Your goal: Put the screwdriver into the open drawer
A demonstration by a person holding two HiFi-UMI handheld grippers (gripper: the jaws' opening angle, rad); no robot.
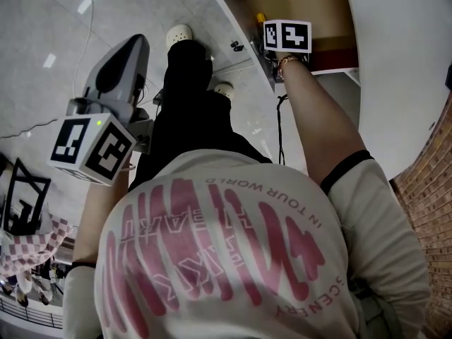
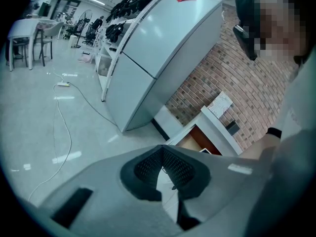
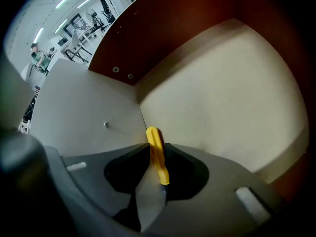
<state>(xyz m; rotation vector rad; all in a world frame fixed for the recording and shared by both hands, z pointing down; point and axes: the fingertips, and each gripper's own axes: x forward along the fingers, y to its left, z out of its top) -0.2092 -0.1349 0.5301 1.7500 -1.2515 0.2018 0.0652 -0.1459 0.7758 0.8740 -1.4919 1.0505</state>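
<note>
While peering down from the head view, can spot the open drawer (image 1: pixel 318 9) up in the top right corner: white shell outside, pale tan floor inside, reddish-brown panel along one edge. Got the right gripper (image 3: pixel 155 151) poking straight down into it, with its marker cube (image 1: pixel 287 35) sitting over the wrist. Looks clamped on the screwdriver (image 3: pixel 157 157), with both dark pads (image 3: pixel 183 169) snug against the yellow handle, one per side, and no daylight between pad and plastic as far as can tell. Puts the screwdriver inside the drawer already, but pinched end-on between the jaws rather than lying flat, with the handle's far end aimed at the seam where the grey-white side wall meets the tan floor. Can't say whether that end actually touches the bottom. Shows up in the head view too, as a tiny yellow blob just beside the cube by the drawer's left wall. Over on the other side, have the left gripper (image 2: pixel 162 148) held up in the air, well apart from the drawer, slanting downward. Shows jaws pressed together at the tips there, gripping nothing, with just a sliver of shiny floor (image 2: pixel 29 132) peeking through lower down. Can also make out a tall pale-grey cabinet (image 2: pixel 163 48) and a brick wall (image 2: pixel 232 88) in that view, plus the same drawer jutting out low by the bricks.
</note>
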